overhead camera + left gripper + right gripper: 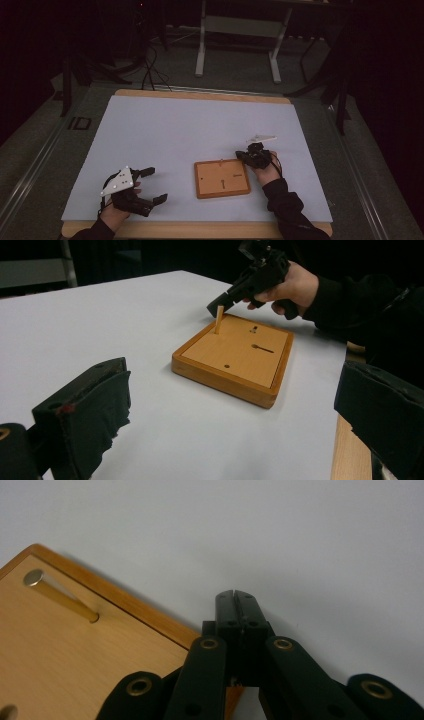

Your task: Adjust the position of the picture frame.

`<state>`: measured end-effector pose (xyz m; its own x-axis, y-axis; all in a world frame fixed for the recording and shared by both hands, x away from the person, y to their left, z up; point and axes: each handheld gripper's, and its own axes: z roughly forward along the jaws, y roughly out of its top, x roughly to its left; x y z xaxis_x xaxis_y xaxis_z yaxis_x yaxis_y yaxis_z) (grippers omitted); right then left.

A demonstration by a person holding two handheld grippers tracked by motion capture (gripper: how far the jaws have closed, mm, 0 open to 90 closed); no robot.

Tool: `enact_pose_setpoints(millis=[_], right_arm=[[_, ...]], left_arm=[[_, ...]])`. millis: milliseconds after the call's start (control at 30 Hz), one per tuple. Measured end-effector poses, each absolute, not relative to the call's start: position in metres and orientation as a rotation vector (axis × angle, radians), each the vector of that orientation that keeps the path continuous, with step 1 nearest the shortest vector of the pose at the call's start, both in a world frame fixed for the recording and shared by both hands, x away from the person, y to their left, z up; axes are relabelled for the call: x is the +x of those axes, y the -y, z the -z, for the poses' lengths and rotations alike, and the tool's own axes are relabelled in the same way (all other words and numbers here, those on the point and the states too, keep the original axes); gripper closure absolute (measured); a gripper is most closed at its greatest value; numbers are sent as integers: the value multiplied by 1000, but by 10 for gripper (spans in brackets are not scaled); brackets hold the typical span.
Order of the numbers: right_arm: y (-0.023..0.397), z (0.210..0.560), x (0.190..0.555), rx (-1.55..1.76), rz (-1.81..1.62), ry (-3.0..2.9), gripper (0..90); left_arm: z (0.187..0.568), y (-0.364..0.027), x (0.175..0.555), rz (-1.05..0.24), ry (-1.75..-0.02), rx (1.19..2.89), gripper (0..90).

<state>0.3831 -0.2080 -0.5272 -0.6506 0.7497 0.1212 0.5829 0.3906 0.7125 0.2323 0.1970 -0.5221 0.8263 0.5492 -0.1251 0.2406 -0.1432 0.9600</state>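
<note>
We hold the right claw (248,151) at the far right corner of the wooden board (222,178), with its jaws fully together and nothing between them. The board lies flat on the white worktop (170,130), a little right of the middle. One wooden peg (219,319) stands upright in a hole near the board's far edge, so its long axis points up. In the right gripper view the peg (60,595) lies to the left of the closed tip, near but apart. The left claw (145,187) rests well apart from the board, jaws wide and empty. We judge that the right hand is the nearer one for the peg.
</note>
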Motion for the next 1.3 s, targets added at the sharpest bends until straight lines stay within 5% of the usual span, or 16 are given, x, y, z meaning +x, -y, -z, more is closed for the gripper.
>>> enact_pose_setpoints(millis=[733, 1033, 1300], right_arm=[[212, 511, 362, 1118, -1182, -2375, 882], [219, 504, 350, 1072, -1219, -2377, 742], [231, 496, 336, 1076, -1280, -2319, 506]], left_arm=[[519, -183, 239, -305, -553, 1770, 18], [515, -182, 238, -290, -552, 1760, 18], [508, -168, 246, -224, -577, 1811, 18]])
